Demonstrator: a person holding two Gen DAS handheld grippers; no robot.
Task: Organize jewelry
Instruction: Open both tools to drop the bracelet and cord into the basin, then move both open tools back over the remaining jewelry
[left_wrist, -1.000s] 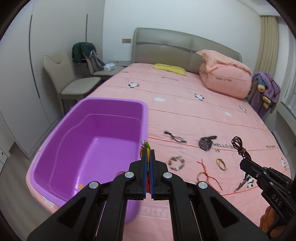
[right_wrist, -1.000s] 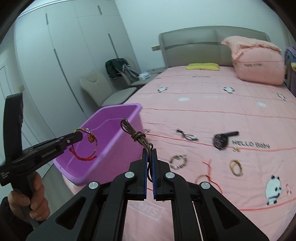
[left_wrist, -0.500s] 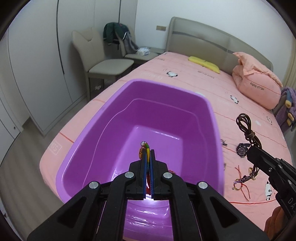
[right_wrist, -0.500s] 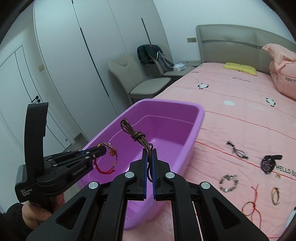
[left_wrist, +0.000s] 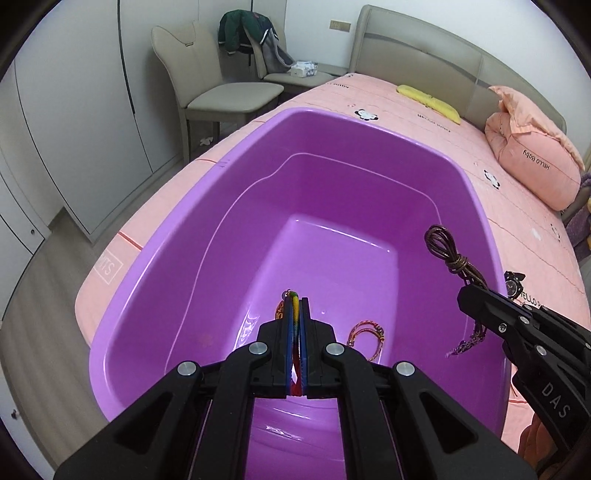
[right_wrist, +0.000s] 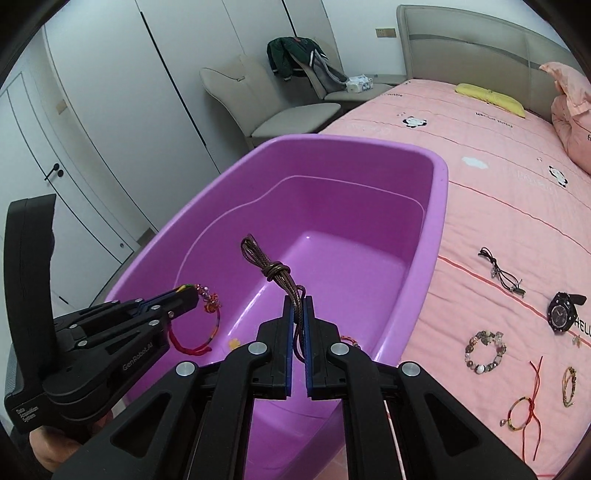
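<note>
Above the purple tub (left_wrist: 207, 236), the left gripper (left_wrist: 294, 314) is clamping a red string bracelet (right_wrist: 207, 325) and the right gripper (right_wrist: 298, 317) a brown cord (right_wrist: 273, 273); both are hanging directly over the tub floor, left nearer its left wall.

Both grippers (left_wrist: 295, 306) (loaded) now over tub (left_wrist: 476, 192)

Black gripper (left_wrist: 294, 306), blue pads (left_wrist: 289, 332), silver screws.
</note>
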